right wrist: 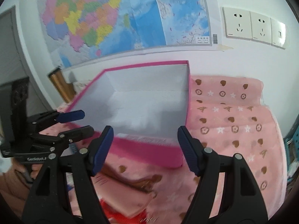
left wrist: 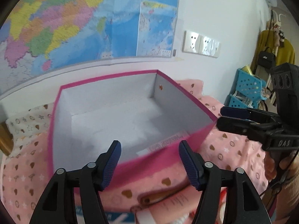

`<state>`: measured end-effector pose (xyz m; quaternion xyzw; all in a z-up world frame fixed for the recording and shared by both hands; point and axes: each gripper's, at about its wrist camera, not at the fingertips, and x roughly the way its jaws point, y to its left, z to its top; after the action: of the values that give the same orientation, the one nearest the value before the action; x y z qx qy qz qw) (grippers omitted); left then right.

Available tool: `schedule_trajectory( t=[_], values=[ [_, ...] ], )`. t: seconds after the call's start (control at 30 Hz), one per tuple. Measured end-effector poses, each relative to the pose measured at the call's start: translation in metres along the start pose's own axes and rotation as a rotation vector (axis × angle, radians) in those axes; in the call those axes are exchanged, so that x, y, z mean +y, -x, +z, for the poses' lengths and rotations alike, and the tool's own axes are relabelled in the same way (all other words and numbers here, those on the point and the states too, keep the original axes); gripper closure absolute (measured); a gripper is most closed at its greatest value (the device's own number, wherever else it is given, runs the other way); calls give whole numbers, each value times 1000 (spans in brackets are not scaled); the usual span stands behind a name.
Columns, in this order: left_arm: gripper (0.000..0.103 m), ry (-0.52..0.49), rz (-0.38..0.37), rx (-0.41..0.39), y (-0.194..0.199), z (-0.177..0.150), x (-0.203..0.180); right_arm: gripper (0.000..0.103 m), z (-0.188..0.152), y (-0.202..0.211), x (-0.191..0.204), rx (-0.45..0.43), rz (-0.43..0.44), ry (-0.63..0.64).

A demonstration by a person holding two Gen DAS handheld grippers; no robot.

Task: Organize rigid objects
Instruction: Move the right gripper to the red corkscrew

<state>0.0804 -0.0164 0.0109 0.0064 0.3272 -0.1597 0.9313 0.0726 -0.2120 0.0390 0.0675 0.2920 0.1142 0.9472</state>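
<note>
A pink box point(left wrist: 162, 156) with a white, empty inside stands open on a pink patterned blanket point(left wrist: 229, 149); it also shows in the right wrist view point(right wrist: 149, 149). My left gripper point(left wrist: 149, 162) is open and empty, just in front of the box's near wall. My right gripper point(right wrist: 145, 147) is open and empty, before the box's near right corner. In the left wrist view the right gripper point(left wrist: 222, 116) shows at the box's right corner. In the right wrist view the left gripper point(right wrist: 87, 121) shows at the box's left side. Flat pink and red objects point(right wrist: 129, 203) lie partly hidden under the grippers.
A wall map point(right wrist: 115, 18) and sockets point(right wrist: 254, 26) are behind the box. Blue baskets point(left wrist: 248, 89), a black bag and hanging clothes point(left wrist: 276, 48) stand to the right. A brown post point(right wrist: 61, 85) is at the left of the box.
</note>
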Motion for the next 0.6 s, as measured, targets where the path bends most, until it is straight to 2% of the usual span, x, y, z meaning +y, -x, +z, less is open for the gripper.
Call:
schedule_trajectory(
  t=[0.07,0.2,0.43,0.6],
  values=[
    [34,7,-14,1,11,-10,1,31,-9,12,2,-4,32,-13],
    [34,20,-3,31,20,-33,5,30,-34,18,5,45,79,-47],
    [34,53,-18,142,14,-73,8,30,-74,9,-2,144,79,-133],
    [34,74,-28,180,9,-90,6,30,-89,4,-5,181,86,-173]
  ],
)
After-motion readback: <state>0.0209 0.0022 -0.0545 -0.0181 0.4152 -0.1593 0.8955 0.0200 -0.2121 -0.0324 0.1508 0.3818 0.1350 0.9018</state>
